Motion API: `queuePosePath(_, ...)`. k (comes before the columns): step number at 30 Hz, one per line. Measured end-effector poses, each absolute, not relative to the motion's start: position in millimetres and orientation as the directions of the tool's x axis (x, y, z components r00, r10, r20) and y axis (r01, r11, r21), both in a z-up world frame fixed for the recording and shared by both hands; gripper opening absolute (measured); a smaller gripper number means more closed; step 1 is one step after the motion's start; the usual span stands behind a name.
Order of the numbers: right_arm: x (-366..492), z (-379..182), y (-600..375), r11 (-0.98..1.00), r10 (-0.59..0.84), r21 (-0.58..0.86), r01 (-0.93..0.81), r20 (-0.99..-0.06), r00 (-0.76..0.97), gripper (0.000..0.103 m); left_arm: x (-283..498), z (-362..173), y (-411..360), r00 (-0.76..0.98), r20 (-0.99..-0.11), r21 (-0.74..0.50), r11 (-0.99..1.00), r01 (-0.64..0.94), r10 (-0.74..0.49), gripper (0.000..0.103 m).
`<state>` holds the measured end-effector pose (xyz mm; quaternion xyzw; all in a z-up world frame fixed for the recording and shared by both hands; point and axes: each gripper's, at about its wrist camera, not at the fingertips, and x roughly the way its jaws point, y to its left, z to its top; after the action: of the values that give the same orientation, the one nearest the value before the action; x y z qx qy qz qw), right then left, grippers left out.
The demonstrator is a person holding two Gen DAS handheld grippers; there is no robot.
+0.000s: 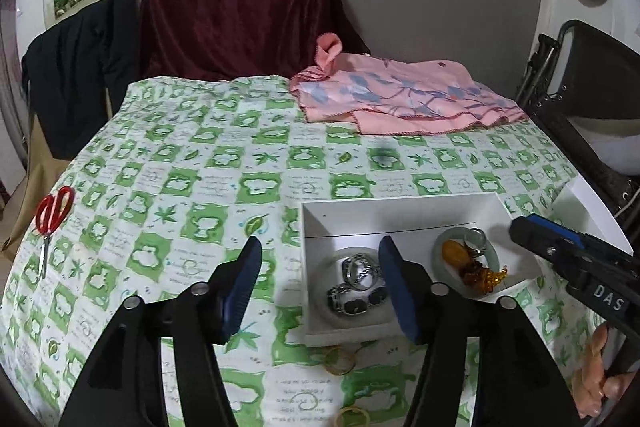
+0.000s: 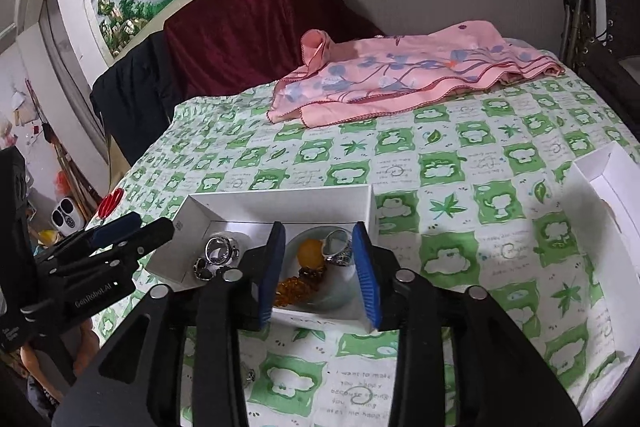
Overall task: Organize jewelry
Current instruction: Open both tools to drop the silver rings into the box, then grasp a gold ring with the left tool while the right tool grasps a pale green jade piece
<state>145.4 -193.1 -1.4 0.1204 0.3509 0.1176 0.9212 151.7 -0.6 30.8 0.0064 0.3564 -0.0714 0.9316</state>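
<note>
A white box (image 1: 400,215) sits on the green-and-white cloth. Its left part holds silver rings (image 1: 360,269) and a dark-stoned bracelet (image 1: 358,299). Its right part holds a pale jade bangle (image 1: 440,245), an amber pendant (image 1: 454,251), amber beads (image 1: 482,275) and a silver ring (image 1: 476,239). My left gripper (image 1: 320,255) is open, astride the box's left wall and pressing on nothing. My right gripper (image 2: 319,233) stands open above the bangle (image 2: 340,297) and pendant (image 2: 311,251), pads apart from them. Two gold bangles (image 1: 340,359) lie on the cloth in front of the box.
Red scissors (image 1: 54,213) lie at the cloth's left edge. A pink flowered scarf (image 1: 400,95) is heaped at the back right. A white box lid (image 2: 608,195) stands to the right of the box. Behind are a maroon-draped seat (image 1: 240,19) and a folded black frame (image 1: 580,99).
</note>
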Motion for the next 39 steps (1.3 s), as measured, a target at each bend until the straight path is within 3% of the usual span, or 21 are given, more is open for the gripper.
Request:
queuePosePath(7,130,2,-194,0.949,0.283,0.291,-0.126,-0.601,0.747,0.047,142,29,5,0.75,-0.656,-0.008,0.994,0.106,-0.085,0.073)
queuePosePath(9,124,5,-192,0.952,0.273,0.28,-0.123,-0.592,0.758,0.054,138,27,8,0.749,-0.657,-0.006,0.995,0.1,-0.079,0.075)
queuePosePath(20,90,0,-199,0.945,0.265,0.315,-0.086,-0.589,0.763,0.07,118,9,23,0.705,-0.706,-0.001,0.997,0.08,-0.058,0.077)
queuePosePath(31,83,-7,-197,0.948,0.258,0.309,-0.072,-0.618,0.742,0.073,112,-12,-5,0.657,-0.751,0.08,0.978,0.191,-0.067,0.077)
queuePosePath(34,83,-7,-197,0.949,0.256,0.307,-0.071,-0.618,0.744,0.073,114,-16,-7,0.643,-0.762,0.08,0.975,0.208,-0.075,0.071)
queuePosePath(38,83,-7,-195,0.953,0.247,0.296,-0.068,-0.623,0.742,0.073,119,-22,-9,0.611,-0.786,0.065,0.971,0.232,-0.094,0.041)
queuePosePath(39,83,-7,-194,0.953,0.246,0.295,-0.068,-0.624,0.741,0.073,120,-23,-10,0.606,-0.789,0.058,0.969,0.241,-0.104,0.038)
